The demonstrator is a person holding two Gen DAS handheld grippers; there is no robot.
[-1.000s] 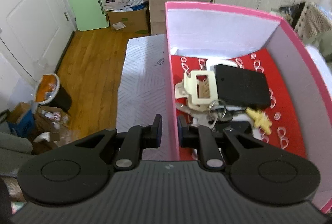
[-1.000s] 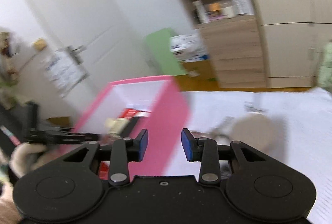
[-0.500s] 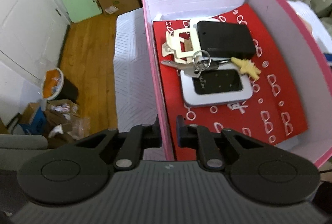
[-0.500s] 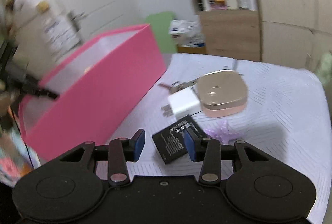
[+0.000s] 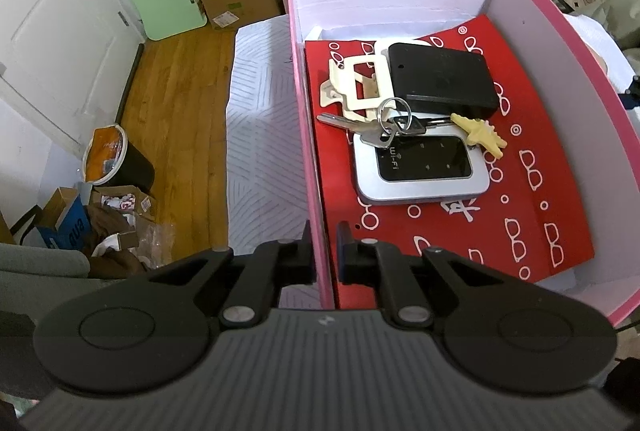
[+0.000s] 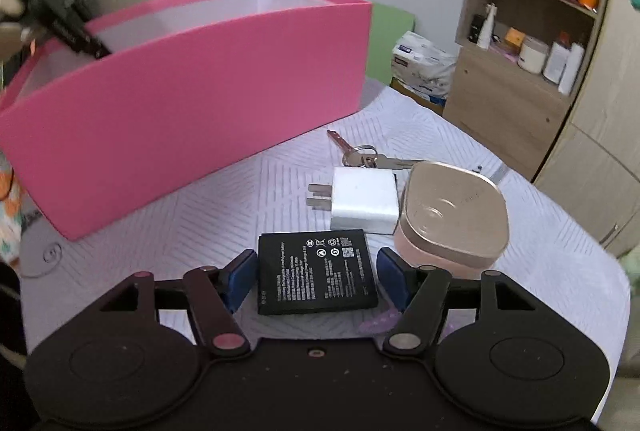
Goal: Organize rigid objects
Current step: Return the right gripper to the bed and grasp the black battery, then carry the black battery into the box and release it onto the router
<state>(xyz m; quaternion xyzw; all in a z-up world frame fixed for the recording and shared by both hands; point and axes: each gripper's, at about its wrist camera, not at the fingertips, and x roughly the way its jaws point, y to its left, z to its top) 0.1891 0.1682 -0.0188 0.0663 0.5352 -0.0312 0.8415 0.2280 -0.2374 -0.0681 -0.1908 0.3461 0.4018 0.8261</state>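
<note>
My left gripper (image 5: 323, 251) is shut on the near left wall of the pink box (image 5: 308, 135). Inside, on red paper, lie a black case (image 5: 440, 79), a cream plastic frame (image 5: 356, 87), a key ring (image 5: 384, 123), a yellow toy (image 5: 480, 137) and a silver Wi-Fi device (image 5: 420, 167). My right gripper (image 6: 316, 277) is open and straddles a black battery (image 6: 316, 277) flat on the white bed cover, without touching it. Behind the battery lie a white charger (image 6: 366, 205), loose keys (image 6: 360, 155) and a pink-gold case (image 6: 452, 215). The pink box (image 6: 192, 103) stands to the left.
A purple piece (image 6: 380, 319) peeks out under my right fingers. The bed cover (image 6: 540, 271) ends at the right and near edges. A wooden shelf unit (image 6: 520, 71) and wardrobe stand behind. Wood floor, a bin (image 5: 116, 159) and boxes lie left of the bed.
My right gripper swung down over the bed, opened wider and came to straddle the black battery. My left gripper kept its hold on the box wall, and the box shifted slightly in view.
</note>
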